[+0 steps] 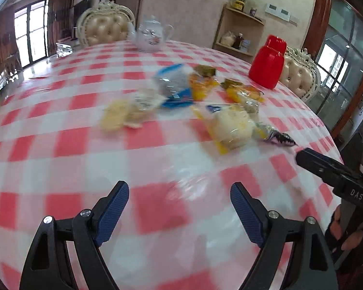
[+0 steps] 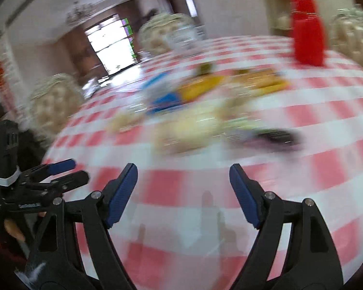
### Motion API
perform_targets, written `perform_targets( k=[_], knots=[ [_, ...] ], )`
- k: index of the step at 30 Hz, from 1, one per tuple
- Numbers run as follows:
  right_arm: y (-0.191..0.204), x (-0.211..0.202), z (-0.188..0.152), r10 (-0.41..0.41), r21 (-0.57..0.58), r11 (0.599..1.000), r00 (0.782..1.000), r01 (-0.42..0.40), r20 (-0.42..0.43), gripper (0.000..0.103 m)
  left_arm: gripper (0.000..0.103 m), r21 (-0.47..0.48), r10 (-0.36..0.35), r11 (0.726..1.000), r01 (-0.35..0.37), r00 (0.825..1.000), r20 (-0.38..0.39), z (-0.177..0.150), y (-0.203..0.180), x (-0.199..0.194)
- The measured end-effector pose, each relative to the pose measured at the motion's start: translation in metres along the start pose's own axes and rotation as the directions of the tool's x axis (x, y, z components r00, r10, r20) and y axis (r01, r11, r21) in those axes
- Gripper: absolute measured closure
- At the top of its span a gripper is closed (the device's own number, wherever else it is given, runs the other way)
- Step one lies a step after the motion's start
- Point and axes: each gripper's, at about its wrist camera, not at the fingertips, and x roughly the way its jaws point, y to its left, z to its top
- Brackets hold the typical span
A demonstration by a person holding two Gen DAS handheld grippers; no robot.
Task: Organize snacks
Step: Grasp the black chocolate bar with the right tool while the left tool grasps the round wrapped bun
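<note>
Nothing of the sorting looks done yet, as far as I can judge: all the snacks lie in one loose scatter in the middle of the checked tablecloth, with no row and no pile, and I see no box or tray to collect them.

Farthest from me is the blue packet, and just beside it on the right are the orange packets. The pale yellow snacks are on the left side of the group. Nearest to me is the clear-wrapped cake, and the dark purple wrapper is touching it, or almost, on the right; the blur does not let me say which. Behind the group stand a white teapot and a red jar, both well apart from the snacks.

My left tongs are spread wide and hold nothing; they hover above bare cloth, and the snacks are ahead of them, not between the fingers. My right tongs are also spread wide and hold nothing. From the right view, which is very blurred, the cake and the dark wrapper are straight ahead of them, near but not reached. In my judgement every packet is left to move.
</note>
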Motion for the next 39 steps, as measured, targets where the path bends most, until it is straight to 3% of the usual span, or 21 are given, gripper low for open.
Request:
perform_targets(
  k=[4,7,12,16,20,24,26,31,34,39],
  knots=[
    [-0.062,0.002,0.014,-0.053,0.028,0.998,0.998,0.054,-0.015,0.022,0.016,-0.087,-0.01,0.996,0.012,1.0,0.026,0.019,-0.02,0.029],
    [-0.086,0.015,0.033,0.009,0.081,0.997,1.0,-0.007,-0.03,0.022,0.016,-0.204,-0.037,0.978,0.043,0.999,0.032,0.028,-0.019,0.043],
    [-0.113,0.047,0.053,0.083,0.109,0.991,0.993,-0.073,-0.084,0.022,0.016,-0.259,-0.003,0.966,0.03,0.995,0.104,0.022,-0.004,0.041],
    [-0.11,0.066,0.05,0.095,0.015,0.995,0.982,-0.094,-0.164,0.022,0.016,-0.337,-0.041,0.939,0.067,0.995,0.086,0.02,0.017,0.046],
    [-0.088,0.067,0.038,0.096,-0.142,0.981,0.971,-0.129,-0.221,0.022,0.016,-0.31,-0.05,0.948,0.067,0.997,0.063,0.021,0.011,0.051],
    [-0.065,0.064,0.023,0.122,-0.247,0.95,0.954,-0.192,-0.273,0.039,0.016,-0.253,-0.057,0.965,0.067,0.997,0.047,0.021,0.0,0.053],
    [-0.057,0.061,0.016,0.11,-0.283,0.94,0.953,-0.193,-0.283,0.04,0.016,-0.242,-0.056,0.968,0.066,0.997,0.047,0.02,-0.002,0.053],
    [-0.054,0.063,0.014,0.065,-0.266,0.954,0.963,-0.137,-0.263,0.045,0.016,-0.217,-0.052,0.974,0.061,0.998,0.045,0.02,-0.006,0.053],
    [-0.054,0.062,0.015,-0.025,-0.275,0.961,0.971,-0.043,-0.239,0.07,0.016,-0.186,-0.04,0.981,0.049,0.998,0.052,0.02,-0.012,0.052],
    [-0.056,0.06,0.018,-0.092,-0.23,0.972,0.971,0.04,-0.221,0.078,0.016,-0.182,-0.039,0.982,0.047,0.998,0.047,0.025,-0.021,0.059]
  ],
)
